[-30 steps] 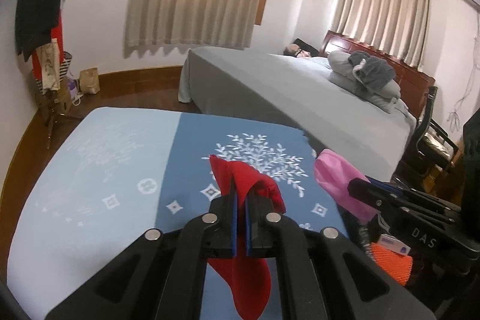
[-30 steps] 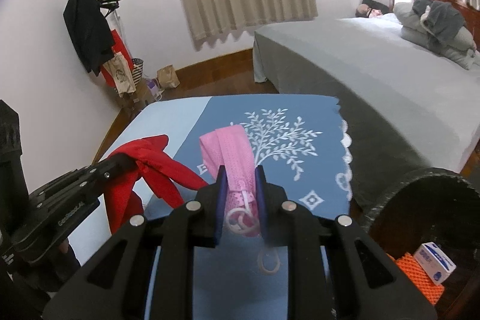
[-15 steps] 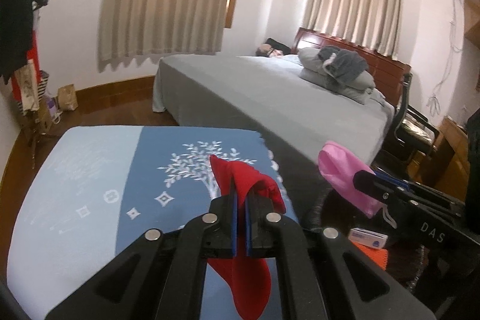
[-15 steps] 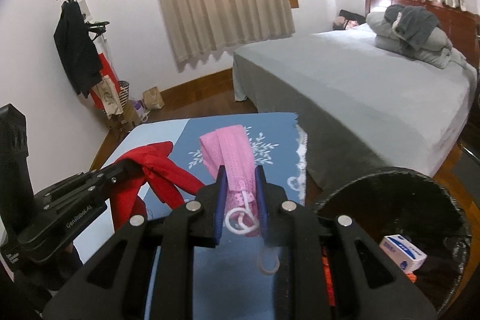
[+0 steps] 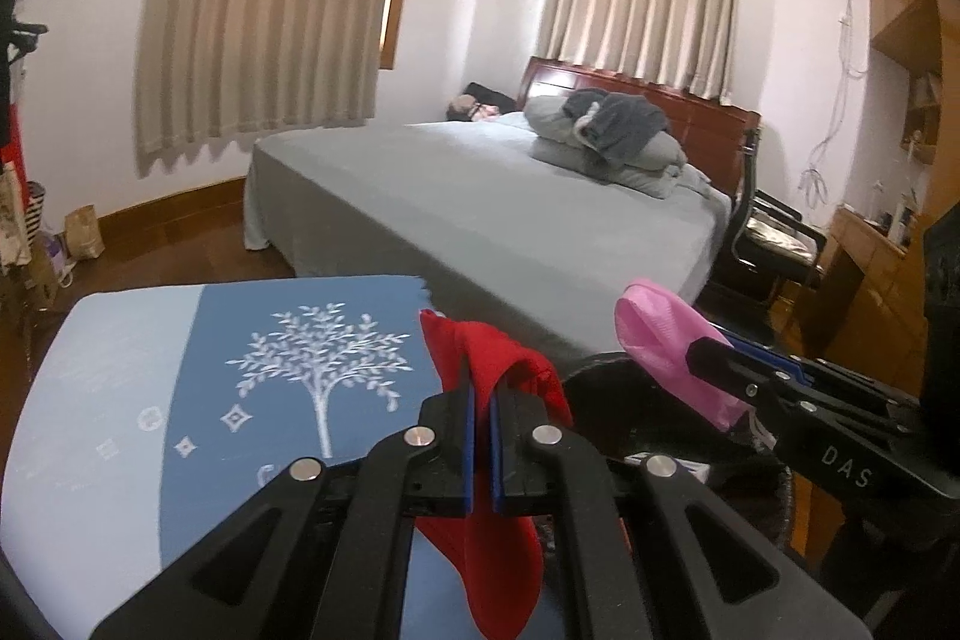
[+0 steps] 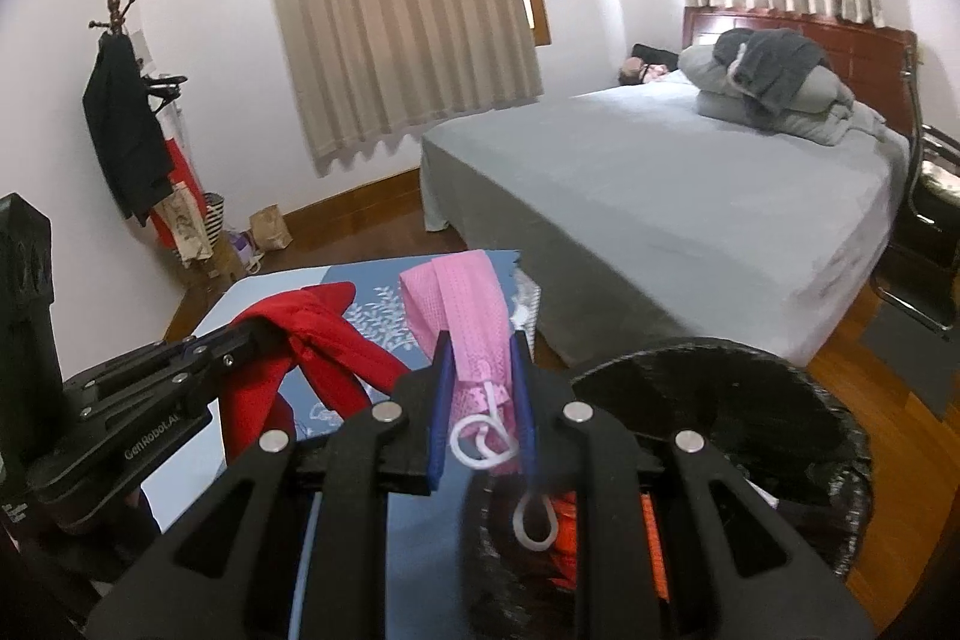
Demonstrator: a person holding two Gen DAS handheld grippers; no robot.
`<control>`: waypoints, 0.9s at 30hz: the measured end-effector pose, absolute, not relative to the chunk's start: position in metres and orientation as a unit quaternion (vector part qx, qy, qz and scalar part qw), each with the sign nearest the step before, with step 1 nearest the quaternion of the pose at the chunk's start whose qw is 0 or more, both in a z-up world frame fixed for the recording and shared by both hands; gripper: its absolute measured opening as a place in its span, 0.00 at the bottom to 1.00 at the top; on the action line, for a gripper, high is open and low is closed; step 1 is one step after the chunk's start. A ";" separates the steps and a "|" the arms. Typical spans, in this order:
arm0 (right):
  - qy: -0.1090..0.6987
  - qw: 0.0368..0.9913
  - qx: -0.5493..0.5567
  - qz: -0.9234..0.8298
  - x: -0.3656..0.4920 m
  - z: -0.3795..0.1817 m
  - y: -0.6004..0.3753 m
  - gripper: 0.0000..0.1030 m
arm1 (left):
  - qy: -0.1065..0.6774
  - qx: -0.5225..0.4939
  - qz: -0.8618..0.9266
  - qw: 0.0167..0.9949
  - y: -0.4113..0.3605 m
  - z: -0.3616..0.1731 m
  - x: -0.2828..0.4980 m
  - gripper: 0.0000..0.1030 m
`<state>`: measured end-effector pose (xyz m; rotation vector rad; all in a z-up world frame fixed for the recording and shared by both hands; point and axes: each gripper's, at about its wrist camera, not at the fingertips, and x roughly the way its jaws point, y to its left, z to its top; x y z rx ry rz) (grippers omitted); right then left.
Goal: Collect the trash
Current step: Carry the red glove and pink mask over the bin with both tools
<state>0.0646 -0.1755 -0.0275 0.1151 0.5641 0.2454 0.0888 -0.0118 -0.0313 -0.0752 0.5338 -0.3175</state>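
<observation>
I am in a bedroom with beige curtains, a grey-sheeted bed [image 5: 480,208] and a wooden floor; in front of me stands a bench [image 5: 120,400] under a blue cloth printed with a white tree.

My left tool [image 5: 480,388] is clamped tight on a red cloth [image 5: 504,568], which sticks up above the blue pads and hangs down below them, over the near right edge of the bench. In the right wrist view the same cloth droops in folds from the tool's tip.

My right tool [image 6: 483,358] is closed on a pink face mask [image 6: 462,304]. The mask is folded and stands up between the pads, and its white ear loops [image 6: 486,439] dangle beneath them. This tool sits just to the right of the left one, off the bench edge.

Below and just right of the mask is a round bin lined with a black bag [image 6: 720,388], standing on the floor between the bench and the bed. Something orange [image 6: 564,526] lies inside it, with a pale item beside it that I cannot make out. The mask hangs over the bin's near left rim; the red cloth is just beside that rim.
</observation>
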 end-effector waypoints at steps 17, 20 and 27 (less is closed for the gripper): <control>0.270 0.959 0.077 0.050 0.036 -0.033 -0.248 0.18 | 0.251 -0.012 -0.225 0.941 -0.088 -0.024 0.086 0.04; 0.270 0.959 0.081 0.038 0.032 -0.035 -0.260 0.18 | 0.251 -0.007 -0.237 0.939 -0.101 -0.024 0.088 0.04; 0.270 0.959 0.086 0.008 0.024 -0.041 -0.288 0.18 | 0.251 0.004 -0.263 0.931 -0.132 -0.027 0.089 0.04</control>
